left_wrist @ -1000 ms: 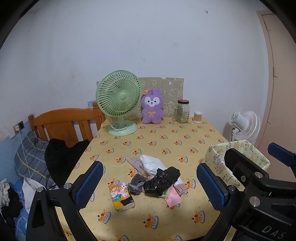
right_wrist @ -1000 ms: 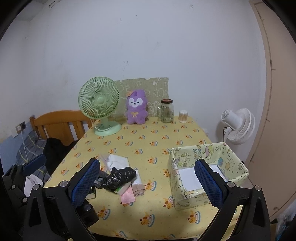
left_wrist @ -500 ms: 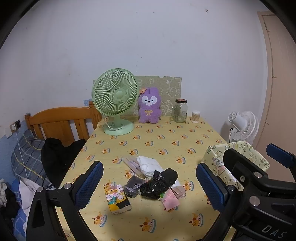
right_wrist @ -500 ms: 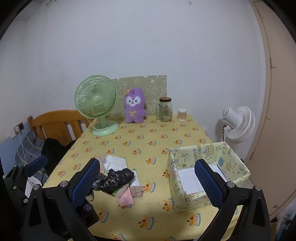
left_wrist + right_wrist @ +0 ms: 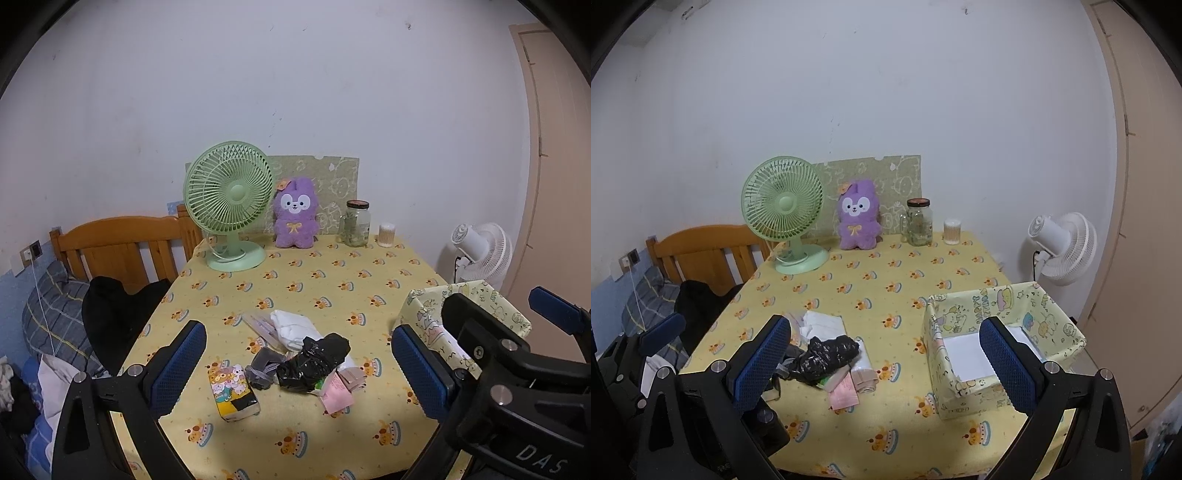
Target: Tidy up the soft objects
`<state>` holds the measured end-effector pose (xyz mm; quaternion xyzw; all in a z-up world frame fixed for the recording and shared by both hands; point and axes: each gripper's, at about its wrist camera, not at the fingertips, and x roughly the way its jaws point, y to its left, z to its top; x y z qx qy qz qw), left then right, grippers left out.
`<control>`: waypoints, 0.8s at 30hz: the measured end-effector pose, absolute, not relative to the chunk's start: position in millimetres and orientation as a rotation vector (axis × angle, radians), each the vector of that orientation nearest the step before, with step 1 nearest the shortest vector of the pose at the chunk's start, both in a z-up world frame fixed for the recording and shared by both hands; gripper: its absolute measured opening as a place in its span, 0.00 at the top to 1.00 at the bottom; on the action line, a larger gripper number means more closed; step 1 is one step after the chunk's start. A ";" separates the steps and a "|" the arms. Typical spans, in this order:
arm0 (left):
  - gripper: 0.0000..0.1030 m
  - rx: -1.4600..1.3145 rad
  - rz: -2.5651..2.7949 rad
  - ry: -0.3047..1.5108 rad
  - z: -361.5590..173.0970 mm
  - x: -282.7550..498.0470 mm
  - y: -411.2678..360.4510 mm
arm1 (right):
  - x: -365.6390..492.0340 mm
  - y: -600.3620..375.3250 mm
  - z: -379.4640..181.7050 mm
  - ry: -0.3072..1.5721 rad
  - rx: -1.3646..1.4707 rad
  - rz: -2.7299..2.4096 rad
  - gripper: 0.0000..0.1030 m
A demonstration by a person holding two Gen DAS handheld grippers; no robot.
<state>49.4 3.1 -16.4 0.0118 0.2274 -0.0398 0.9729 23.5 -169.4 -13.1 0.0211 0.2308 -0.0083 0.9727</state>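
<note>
A heap of soft things lies near the table's front: a crumpled black bag, a white folded cloth, a pink packet, a grey pouch and a cartoon-print tissue pack. A yellow cartoon-print box stands at the right. My left gripper is open above the heap, holding nothing. My right gripper is open too, between heap and box, empty.
At the table's back stand a green fan, a purple plush rabbit, a glass jar and a small cotton-swab pot. A wooden headboard and bedding lie left; a white floor fan stands right.
Both grippers have pulled back and risen a little, so the table and heap look smaller and farther. Nothing on the table has moved.
</note>
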 end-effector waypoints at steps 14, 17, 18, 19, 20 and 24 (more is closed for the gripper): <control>0.02 0.024 -0.067 0.439 -13.5 37.4 6.3 | 15.5 -167.3 -8.5 0.446 0.041 -0.002 0.00; 0.02 0.021 -0.072 0.437 -12.9 37.2 6.5 | 15.7 -167.1 -8.1 0.448 0.041 -0.004 0.00; 0.02 0.023 -0.073 0.440 -13.2 37.7 6.1 | 15.4 -167.1 -8.0 0.445 0.040 -0.004 0.00; 0.02 0.024 -0.073 0.441 -12.9 39.0 5.4 | 15.4 -167.2 -8.4 0.446 0.039 -0.004 0.00; 0.02 0.026 -0.072 0.443 -13.4 39.7 5.2 | 15.0 -167.3 -9.0 0.447 0.041 -0.004 0.00; 0.02 0.026 -0.069 0.446 -13.6 41.8 5.8 | 16.9 -167.4 -10.2 0.455 0.044 -0.002 0.00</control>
